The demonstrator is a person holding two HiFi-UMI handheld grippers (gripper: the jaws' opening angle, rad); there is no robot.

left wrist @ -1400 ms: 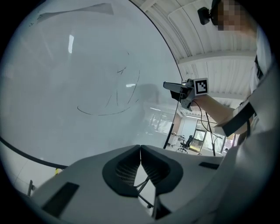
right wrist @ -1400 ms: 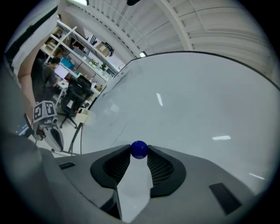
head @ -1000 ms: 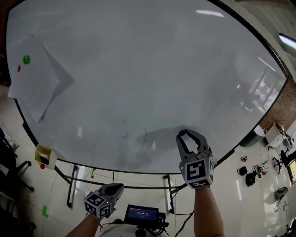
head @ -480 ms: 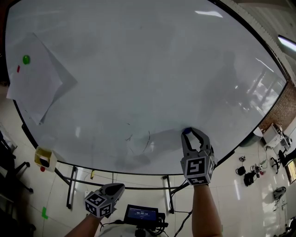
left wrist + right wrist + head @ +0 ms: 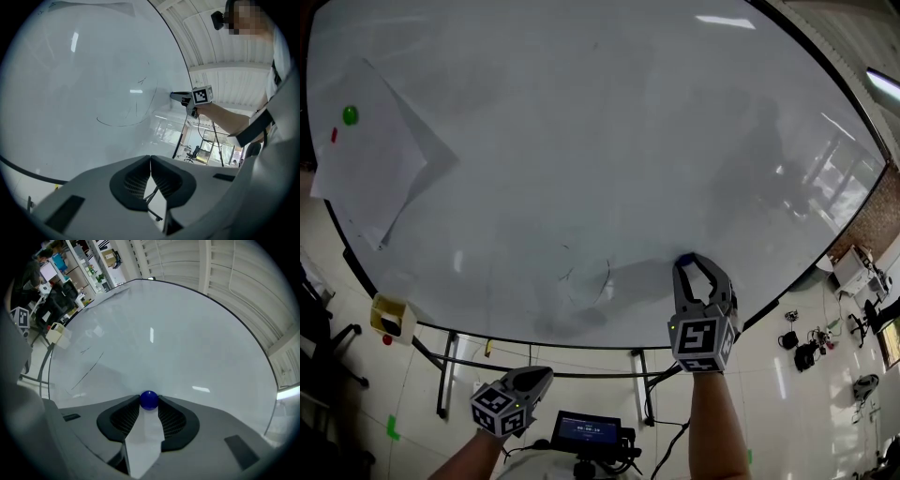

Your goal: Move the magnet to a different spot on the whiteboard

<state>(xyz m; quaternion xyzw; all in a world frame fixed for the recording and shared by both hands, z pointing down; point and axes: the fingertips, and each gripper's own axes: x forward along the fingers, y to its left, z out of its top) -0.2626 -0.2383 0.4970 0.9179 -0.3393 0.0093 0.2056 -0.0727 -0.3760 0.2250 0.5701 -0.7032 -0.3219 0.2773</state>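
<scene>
While the blue ball magnet (image 5: 149,400) sits pinched between the jaw tips of the right gripper (image 5: 694,265), low on the right of the whiteboard (image 5: 581,141), the task reads as part done: pickup achieved, placement at a new spot outstanding. Whether the magnet touches the board surface cannot be told. The left gripper (image 5: 150,161) is closed on nothing and held below the board's lower edge.

The magnet is a small glossy sphere. The jaw pads are dark and finely ribbed, set in smooth grey shells. The board is glossy white, dark-framed, with faint pen strokes (image 5: 586,277). A white paper sheet (image 5: 366,159) hangs at upper left under a green magnet (image 5: 350,115).
</scene>
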